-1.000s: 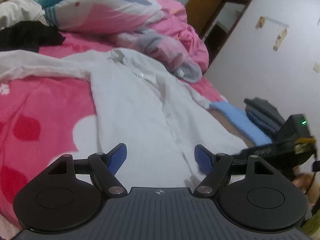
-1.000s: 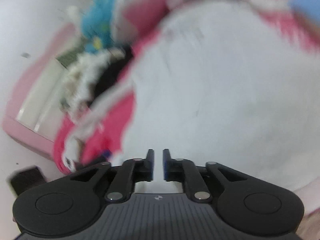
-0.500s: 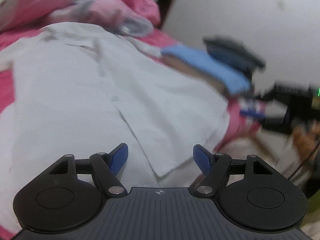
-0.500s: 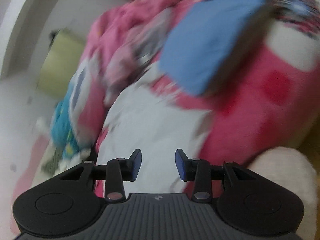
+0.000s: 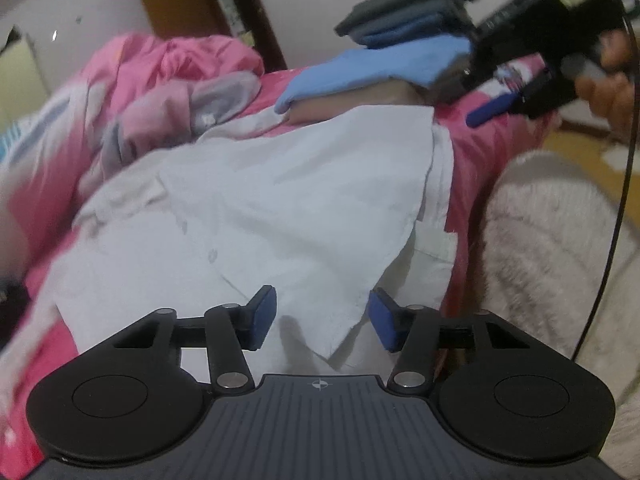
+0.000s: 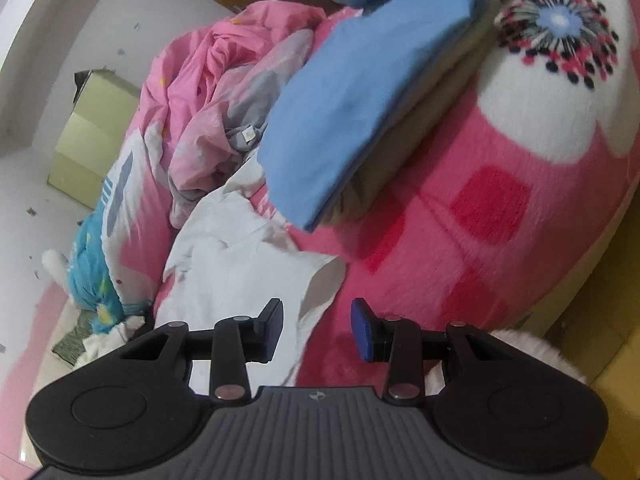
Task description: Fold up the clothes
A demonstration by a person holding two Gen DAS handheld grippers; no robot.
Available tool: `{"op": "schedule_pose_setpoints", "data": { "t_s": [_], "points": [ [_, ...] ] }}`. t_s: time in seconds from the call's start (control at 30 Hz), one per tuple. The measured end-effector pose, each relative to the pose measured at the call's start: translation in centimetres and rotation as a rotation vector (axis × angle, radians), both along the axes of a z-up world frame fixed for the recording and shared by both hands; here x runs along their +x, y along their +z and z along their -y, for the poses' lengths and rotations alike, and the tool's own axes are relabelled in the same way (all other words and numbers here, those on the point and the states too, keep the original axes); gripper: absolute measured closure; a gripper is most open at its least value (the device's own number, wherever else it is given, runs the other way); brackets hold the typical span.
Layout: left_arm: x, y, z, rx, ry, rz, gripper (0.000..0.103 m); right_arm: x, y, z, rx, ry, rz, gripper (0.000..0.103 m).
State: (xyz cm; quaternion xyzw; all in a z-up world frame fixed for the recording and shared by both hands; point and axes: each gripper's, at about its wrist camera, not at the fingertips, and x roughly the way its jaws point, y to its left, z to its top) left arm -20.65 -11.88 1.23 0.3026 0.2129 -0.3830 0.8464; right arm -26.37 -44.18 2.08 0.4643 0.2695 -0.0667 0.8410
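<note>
A white button-up shirt point(image 5: 280, 208) lies spread on the pink flowered blanket point(image 6: 500, 200). My left gripper point(image 5: 322, 316) hangs low over the shirt's bottom hem. Its jaws are closing with the hem corner between the blue pads, which do not press on the cloth. In the right wrist view the shirt point(image 6: 240, 276) shows its side edge. My right gripper point(image 6: 317, 326) stands open over that edge and the blanket, with nothing pinched. The left wrist view also shows the right gripper point(image 5: 504, 98) at the upper right, held by a hand point(image 5: 608, 80).
A folded blue cloth point(image 6: 360, 100) tops a stack beside the shirt, with dark folded clothes point(image 5: 408, 12) behind it. A crumpled pink and grey quilt point(image 6: 224, 100) lies past the collar. A fluffy pale sleeve point(image 5: 560, 248) fills the right side. A wooden door point(image 5: 192, 4) stands behind.
The left wrist view swung down the shirt from the collar to the hem corner, and its jaws narrowed. The right gripper opened from nearly shut and swung to the shirt's edge by the blue stack.
</note>
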Motion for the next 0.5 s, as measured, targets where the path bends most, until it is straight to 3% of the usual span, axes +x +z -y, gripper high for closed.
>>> {"op": "schedule_pose_setpoints", "data": {
  "t_s": [0.17, 0.4, 0.5],
  "points": [
    [0.0, -0.7, 0.6, 0.045, -0.008, 0.036, 0.084, -0.4, 0.6, -0.1, -0.138, 0.008, -0.023, 0.063],
    [0.9, 0.4, -0.1, -0.033, 0.034, -0.014, 0.099, 0.0, 2.6, -4.8, -0.713, 0.167, -0.052, 0.063],
    [1.0, 1.7, -0.8, -0.103, 0.052, -0.041, 0.102, 1.2, 2.2, -6.4, -0.845, 0.236, -0.083, 0.064]
  ]
}}
